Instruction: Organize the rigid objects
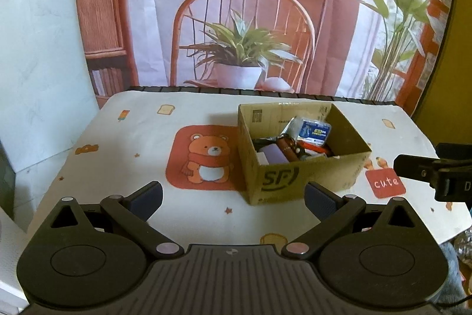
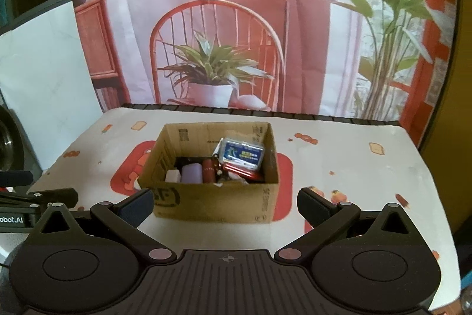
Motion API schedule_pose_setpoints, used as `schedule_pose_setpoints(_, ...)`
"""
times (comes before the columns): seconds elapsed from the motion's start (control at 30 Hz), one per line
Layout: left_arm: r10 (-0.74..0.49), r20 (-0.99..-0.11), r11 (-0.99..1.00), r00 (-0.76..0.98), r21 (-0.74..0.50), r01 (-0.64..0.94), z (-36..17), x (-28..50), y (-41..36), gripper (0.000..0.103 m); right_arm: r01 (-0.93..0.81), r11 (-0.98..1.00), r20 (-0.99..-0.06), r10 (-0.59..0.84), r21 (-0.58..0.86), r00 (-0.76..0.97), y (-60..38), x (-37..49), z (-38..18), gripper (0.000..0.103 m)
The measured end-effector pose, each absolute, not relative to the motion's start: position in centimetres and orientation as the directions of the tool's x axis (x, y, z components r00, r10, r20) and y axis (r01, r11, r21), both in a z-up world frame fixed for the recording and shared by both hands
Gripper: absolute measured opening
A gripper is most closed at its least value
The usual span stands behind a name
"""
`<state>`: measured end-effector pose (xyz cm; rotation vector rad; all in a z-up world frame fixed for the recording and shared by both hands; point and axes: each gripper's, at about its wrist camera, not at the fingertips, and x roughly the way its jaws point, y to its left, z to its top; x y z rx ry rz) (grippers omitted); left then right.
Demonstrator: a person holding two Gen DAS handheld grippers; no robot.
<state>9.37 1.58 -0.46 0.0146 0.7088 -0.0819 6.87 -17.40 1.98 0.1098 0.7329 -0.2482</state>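
Cardboard box (image 1: 303, 167) upright (mouth up) | left gripper (image 1: 233, 198) agape | right gripper (image 2: 225, 204) agape

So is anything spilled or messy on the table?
Nothing looks spilled. The small things sit jumbled inside the cardboard box, with a blue packet leaning against its back wall. The bear tablecloth around the box has nothing loose on it. Both grippers are open and hold nothing.

Black left gripper (image 1: 233, 198) and right gripper (image 2: 224, 204), dark-blue padded fingers (image 1: 147, 197), silvery pivot pins.
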Motion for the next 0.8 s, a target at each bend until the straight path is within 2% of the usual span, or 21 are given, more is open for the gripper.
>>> schedule_pose_setpoints(0.53,-0.035,-0.573,0.999,0.819,-0.005,0.039,1.5,4.2,1.8,0.103,0.302,0.953,-0.669,-0.212,0.020,0.712,-15.4,1.8,1.5,0.103)
schedule_pose_setpoints(0.8,-0.029,-0.578,1.000,0.816,-0.006,0.031,1.2,3.7,1.8,0.103,0.321,0.947,-0.656,-0.231,0.017,0.719,-15.6,1.1,1.2,0.103)
